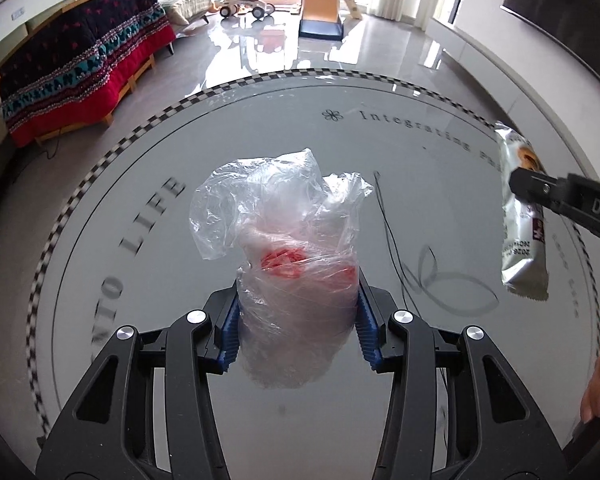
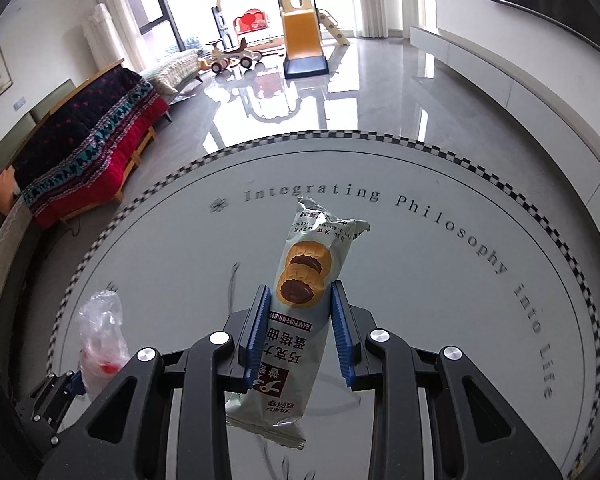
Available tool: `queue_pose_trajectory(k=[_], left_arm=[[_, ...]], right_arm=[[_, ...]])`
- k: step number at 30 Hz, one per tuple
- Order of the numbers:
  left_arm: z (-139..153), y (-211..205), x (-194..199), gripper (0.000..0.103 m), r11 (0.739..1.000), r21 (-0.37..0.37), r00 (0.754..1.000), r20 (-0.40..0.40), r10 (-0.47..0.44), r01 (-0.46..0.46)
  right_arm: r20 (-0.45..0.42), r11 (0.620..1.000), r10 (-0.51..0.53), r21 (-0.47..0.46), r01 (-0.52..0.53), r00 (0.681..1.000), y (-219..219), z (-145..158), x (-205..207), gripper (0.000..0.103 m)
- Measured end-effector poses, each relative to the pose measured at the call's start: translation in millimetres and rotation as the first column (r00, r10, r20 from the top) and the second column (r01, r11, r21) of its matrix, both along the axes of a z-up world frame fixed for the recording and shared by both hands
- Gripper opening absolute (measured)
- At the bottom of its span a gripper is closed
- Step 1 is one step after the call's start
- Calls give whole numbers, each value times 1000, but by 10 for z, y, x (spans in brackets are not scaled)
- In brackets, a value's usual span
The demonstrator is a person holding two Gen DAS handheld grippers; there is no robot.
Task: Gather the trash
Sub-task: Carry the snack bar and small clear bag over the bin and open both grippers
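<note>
Left tool (image 1: 298, 312) clamped on crumpled clear plastic bag (image 1: 284, 216), above counter (image 1: 380, 420). Right tool (image 2: 296, 332) pinching snack wrapper (image 2: 296, 300), right of bag.

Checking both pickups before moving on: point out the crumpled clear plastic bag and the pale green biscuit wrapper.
Crumpled clear plastic bag (image 1: 296, 276): left wrist view, on its middle, near the red patch.
Pale green biscuit wrapper (image 2: 300, 280): right wrist view, on the printed biscuit picture.
</note>
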State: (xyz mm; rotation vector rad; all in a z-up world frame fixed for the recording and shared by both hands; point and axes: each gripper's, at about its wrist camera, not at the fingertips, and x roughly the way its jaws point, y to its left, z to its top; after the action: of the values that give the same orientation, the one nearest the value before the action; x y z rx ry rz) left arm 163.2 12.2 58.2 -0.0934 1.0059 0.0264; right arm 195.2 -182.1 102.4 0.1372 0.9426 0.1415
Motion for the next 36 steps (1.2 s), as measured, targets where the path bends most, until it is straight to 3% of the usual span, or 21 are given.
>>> queue_pose_trajectory(k=[8, 21, 30, 36], left_arm=[[123, 105, -643, 46, 1000, -26, 1000, 15, -12, 12], [244, 730, -2232, 47, 998, -11, 996, 65, 64, -63], [167, 1318, -3287, 48, 985, 14, 981, 86, 172, -173], [-40, 1790, -3941, 48, 957, 14, 955, 63, 288, -290]], right_arm=[[13, 997, 72, 12, -72, 997, 123, 227, -706, 33], [16, 961, 272, 48, -273, 962, 738, 292, -2171, 33], [13, 880, 469, 73, -469, 883, 1546, 176, -3114, 33], [-2, 778, 626, 70, -625, 779, 2194, 73, -3752, 33]])
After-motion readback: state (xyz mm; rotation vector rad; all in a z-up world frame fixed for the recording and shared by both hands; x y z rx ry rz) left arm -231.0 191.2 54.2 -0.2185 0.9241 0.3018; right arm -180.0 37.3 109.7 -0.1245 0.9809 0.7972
